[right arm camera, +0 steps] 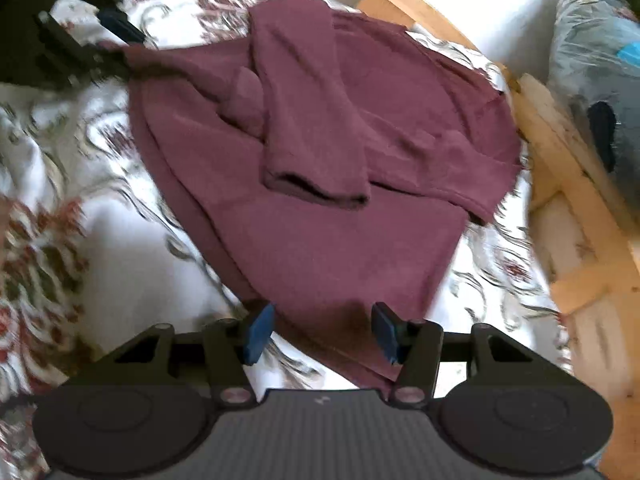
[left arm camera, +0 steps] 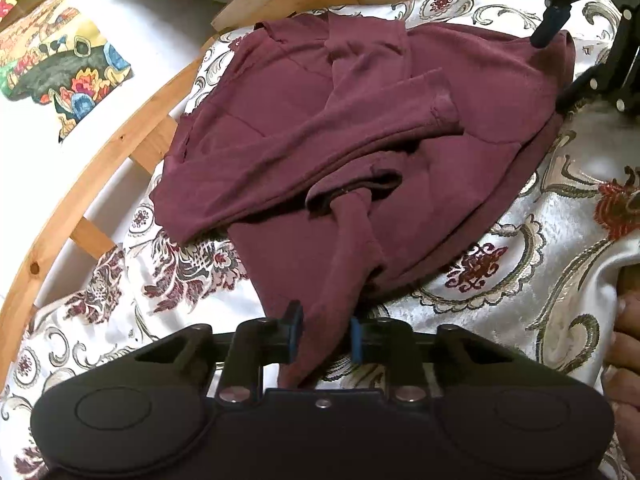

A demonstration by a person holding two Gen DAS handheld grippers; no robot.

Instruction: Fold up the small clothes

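Maroon sweater [left arm camera: 352, 120] lies partly folded on a floral brocade cloth [left arm camera: 520, 280], sleeves crossed over the body, near a curved wooden frame [left arm camera: 100, 176] at the cloth's edge. Left tongs [left arm camera: 326, 338] are closed down on a bunched strip of the sweater, fabric pinched between the blue pads [left arm camera: 295, 336]. Right tongs [right arm camera: 322, 334] stand wide apart, jaws either side of the sweater's near edge, gripping nothing; that view is blurred, so contact with the fabric is uncertain. Colourful patterned mat [left arm camera: 60, 60] lies on the white floor beyond the frame.
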